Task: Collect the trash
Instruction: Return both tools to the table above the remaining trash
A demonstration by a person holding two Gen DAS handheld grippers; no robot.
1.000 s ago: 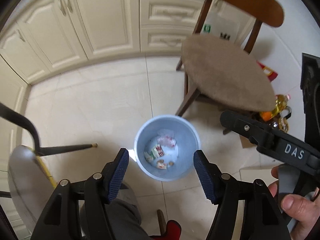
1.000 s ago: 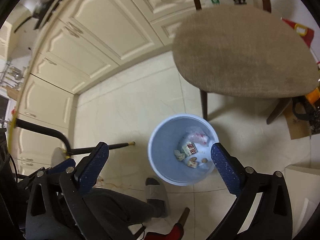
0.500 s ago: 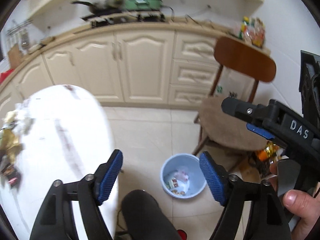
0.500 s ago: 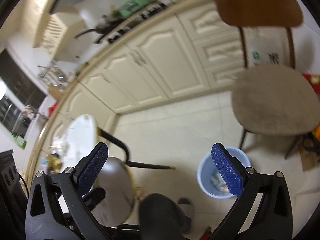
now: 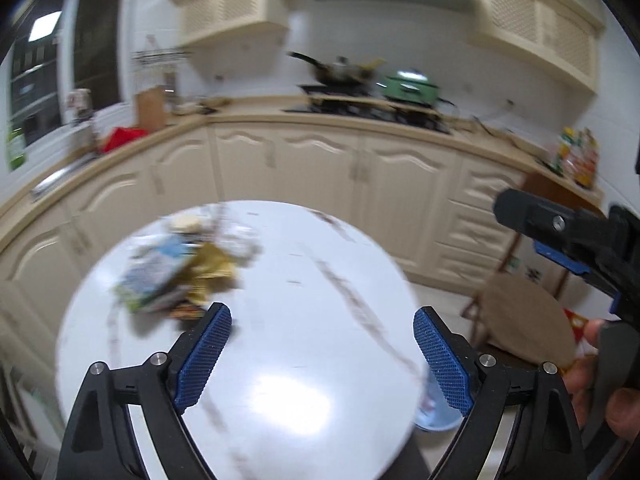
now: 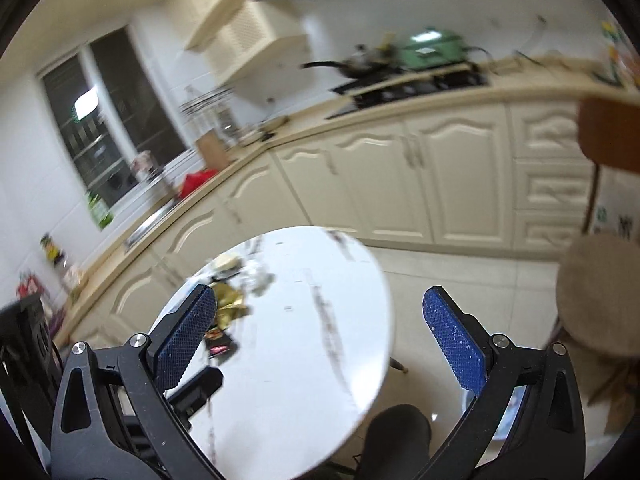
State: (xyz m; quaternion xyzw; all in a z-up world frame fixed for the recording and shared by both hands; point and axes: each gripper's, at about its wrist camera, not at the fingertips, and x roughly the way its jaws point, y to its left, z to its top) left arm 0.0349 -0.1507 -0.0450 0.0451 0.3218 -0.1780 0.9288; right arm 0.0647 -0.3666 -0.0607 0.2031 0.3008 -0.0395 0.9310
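Both grippers, left [image 5: 322, 354] & right [image 6: 330, 342], gape empty above table [image 5: 288, 360] w/ trash pile [image 5: 176, 276]; left's jaws just widened.

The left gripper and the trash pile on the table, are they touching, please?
Apart. In the left wrist view the left gripper stands open and empty above the table, with bare tabletop showing between its pads and the trash pile.

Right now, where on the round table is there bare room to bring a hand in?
The table's near and right half is bare, from the dark streak to the rim. The far left is crowded with a wrapper pile.
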